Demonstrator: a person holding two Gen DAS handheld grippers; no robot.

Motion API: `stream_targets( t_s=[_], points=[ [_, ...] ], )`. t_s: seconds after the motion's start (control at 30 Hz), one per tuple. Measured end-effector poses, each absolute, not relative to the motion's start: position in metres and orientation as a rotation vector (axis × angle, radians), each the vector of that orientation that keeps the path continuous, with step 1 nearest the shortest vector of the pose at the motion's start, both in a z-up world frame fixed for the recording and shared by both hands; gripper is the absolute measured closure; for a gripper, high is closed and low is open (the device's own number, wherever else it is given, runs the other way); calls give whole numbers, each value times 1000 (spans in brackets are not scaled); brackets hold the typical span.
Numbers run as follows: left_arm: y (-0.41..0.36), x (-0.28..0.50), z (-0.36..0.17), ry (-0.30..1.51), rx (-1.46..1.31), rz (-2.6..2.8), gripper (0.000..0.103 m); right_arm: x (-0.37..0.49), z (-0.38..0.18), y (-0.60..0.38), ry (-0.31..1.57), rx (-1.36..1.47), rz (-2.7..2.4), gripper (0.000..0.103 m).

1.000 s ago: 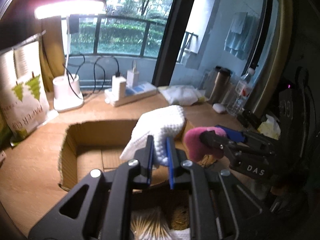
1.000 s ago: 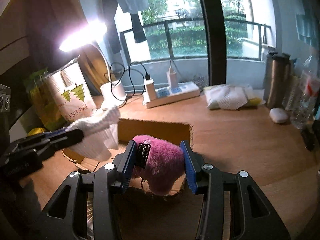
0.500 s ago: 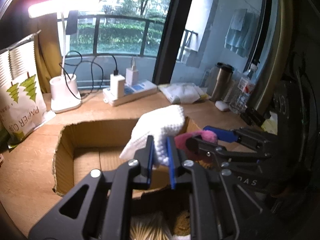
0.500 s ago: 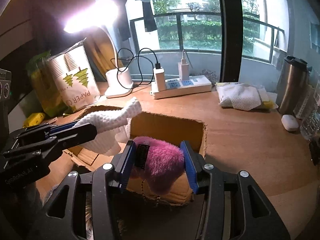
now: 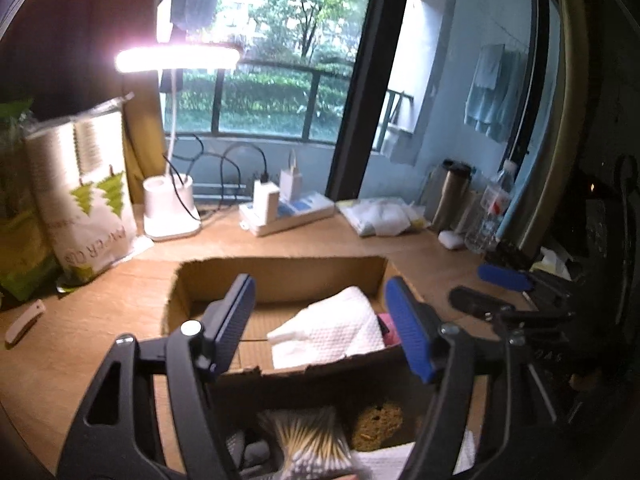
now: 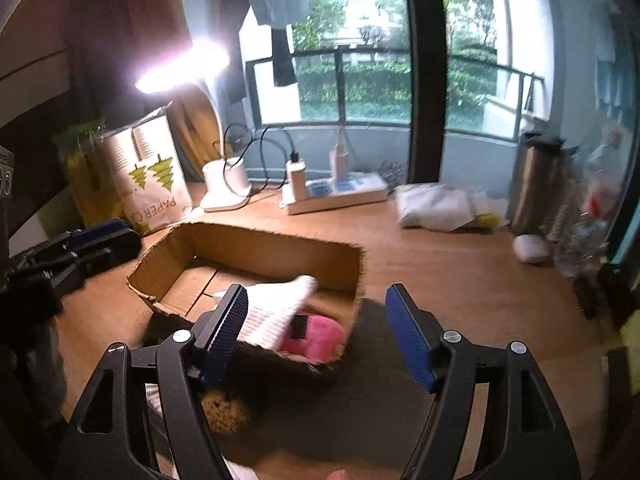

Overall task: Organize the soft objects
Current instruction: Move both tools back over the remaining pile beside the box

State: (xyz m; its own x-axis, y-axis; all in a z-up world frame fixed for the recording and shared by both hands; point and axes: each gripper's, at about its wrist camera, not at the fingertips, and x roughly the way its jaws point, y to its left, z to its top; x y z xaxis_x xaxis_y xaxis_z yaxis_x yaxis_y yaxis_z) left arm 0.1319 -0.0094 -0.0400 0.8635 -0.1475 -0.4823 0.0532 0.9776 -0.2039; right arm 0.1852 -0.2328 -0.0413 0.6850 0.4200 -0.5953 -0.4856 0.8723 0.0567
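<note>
A white knitted cloth lies inside the open cardboard box, partly over a pink fluffy toy. In the right wrist view the cloth rests on the pink toy in the box's near right corner. My left gripper is open and empty just above the box's near wall. My right gripper is open and empty above the same corner. The right gripper's fingertips show at the right of the left wrist view.
A lit desk lamp, a power strip, a paper-cup bag, a folded white cloth, a steel flask and bottles stand along the back of the wooden desk. A brown sponge and cotton swabs lie below my left gripper.
Both grippers opened. The white cloth and the pink toy dropped into the box. Both grippers pulled back a little.
</note>
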Motion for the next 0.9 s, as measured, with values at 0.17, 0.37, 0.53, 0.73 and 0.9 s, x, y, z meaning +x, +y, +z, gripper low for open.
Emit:
stream_targets(
  t_s=[0.17, 0.37, 0.53, 0.73, 0.9],
  points=[
    [-13, 106, -12, 461, -173, -113, 32, 161, -14, -263, 585, -125, 453, 28],
    [-21, 65, 19, 443, -162, -137, 28, 110, 27, -293, 531, -169, 389, 28],
    [-15, 23, 48, 407, -192, -129, 14, 66, 58, -306, 469, -177, 375, 28],
    [-12, -16, 68, 377, -190, -121, 13, 16, 95, -310, 406, -128, 369, 23],
    [-9, -26, 64, 392, -191, -102, 13, -13, 102, -305, 394, -114, 389, 21]
  ],
)
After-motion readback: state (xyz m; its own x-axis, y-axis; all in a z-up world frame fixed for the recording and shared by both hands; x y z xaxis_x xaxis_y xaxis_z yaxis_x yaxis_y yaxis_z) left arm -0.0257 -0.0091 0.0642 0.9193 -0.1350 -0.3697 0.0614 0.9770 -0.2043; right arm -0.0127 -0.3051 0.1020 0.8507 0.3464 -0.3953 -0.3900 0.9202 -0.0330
